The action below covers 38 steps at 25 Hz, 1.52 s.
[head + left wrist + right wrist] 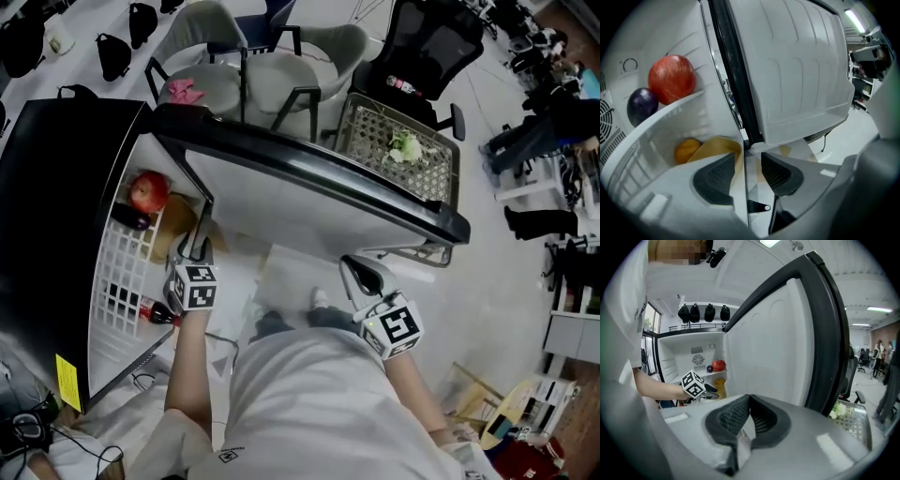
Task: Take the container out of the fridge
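Note:
A small black fridge (56, 187) stands with its door (309, 202) swung wide. On a white shelf lies a tan container (174, 225), which the left gripper view shows as a yellowish tub (719, 146) with an orange fruit (686, 150) beside it. My left gripper (194, 248) is at the fridge mouth, right by the container, jaws open (747, 161). A thin pale edge runs between the pads; I cannot tell what it belongs to. My right gripper (361, 277) hangs outside below the door, pads together (749, 401), holding nothing.
A red apple (671, 78) and a dark plum (642, 105) sit on the shelf above the container. Dark bottles (141, 305) lie on the lower rack. A wire basket (375, 127) with greens, and chairs stand beyond the door.

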### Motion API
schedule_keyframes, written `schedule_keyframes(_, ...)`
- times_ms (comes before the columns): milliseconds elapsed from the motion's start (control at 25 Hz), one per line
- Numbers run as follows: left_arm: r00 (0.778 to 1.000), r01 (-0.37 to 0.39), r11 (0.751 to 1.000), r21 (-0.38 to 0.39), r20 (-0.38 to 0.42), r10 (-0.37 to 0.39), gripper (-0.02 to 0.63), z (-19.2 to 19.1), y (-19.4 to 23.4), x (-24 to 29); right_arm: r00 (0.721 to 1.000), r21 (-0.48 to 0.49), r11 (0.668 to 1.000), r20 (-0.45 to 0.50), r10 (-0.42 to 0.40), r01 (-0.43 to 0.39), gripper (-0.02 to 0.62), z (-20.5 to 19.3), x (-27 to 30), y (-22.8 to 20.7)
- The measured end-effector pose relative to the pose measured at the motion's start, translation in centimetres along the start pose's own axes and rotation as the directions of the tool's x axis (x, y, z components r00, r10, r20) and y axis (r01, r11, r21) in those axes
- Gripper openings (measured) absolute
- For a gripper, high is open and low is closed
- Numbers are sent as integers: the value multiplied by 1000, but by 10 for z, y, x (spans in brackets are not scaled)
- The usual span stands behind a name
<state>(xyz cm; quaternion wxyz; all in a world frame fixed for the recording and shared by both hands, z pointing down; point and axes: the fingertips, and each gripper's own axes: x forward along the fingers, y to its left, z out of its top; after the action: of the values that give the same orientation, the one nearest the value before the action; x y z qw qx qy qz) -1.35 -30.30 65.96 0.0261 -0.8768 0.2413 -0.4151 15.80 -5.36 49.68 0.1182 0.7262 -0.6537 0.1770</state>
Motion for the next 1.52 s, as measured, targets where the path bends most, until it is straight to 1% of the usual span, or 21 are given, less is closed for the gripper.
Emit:
schedule_keyframes(120,1000,1,999,42,-25,0,176,-4,3,11,1000,7,1000,-3,-23,23,3,0,-2,-1)
schedule_keyframes(240,997,5,993,117,-72,4,213,-12,5,23,999,12,999,-4,-41,41,3,0,-3,-2)
schedule_keyframes(320,996,13,988,156,-94,2,219,-16,5,29,999,15,998,-4,-53,53,3,-1,-4,-2)
schedule_keyframes(440,993,30,983,181,-116,-9,219,-20,5,38,998,17,998,-8,-65,65,3,-3,-6,-2)
schedule_keyframes(560,992,22,979,205,-123,4,218,-20,8,41,997,23,997,-10,-80,80,3,-5,-10,-4)
schedule_keyframes(600,992,18,976,217,-126,10,212,-20,9,42,996,26,996,-10,-85,85,3,-5,-11,-5)
schedule_keyframes(720,990,11,967,256,-137,25,134,-20,9,41,995,34,995,-3,-96,96,3,-5,-14,-8)
schedule_keyframes(800,990,17,966,257,-141,20,66,-21,8,39,995,38,995,2,-97,97,3,-4,-16,-8)
schedule_keyframes(840,990,23,967,253,-142,14,52,-21,7,39,995,39,995,4,-96,96,3,-4,-16,-8)
schedule_keyframes(1120,992,46,973,226,-128,-17,26,-13,-2,26,997,46,996,13,-75,74,3,-7,-20,-10)
schedule_keyframes(1360,993,54,975,215,-112,-30,26,-5,-18,11,999,45,998,30,-46,44,3,-6,-25,-12)
schedule_keyframes(1520,994,71,978,195,-97,-53,26,0,-36,-1,999,44,999,45,-21,19,3,-7,-29,-13)
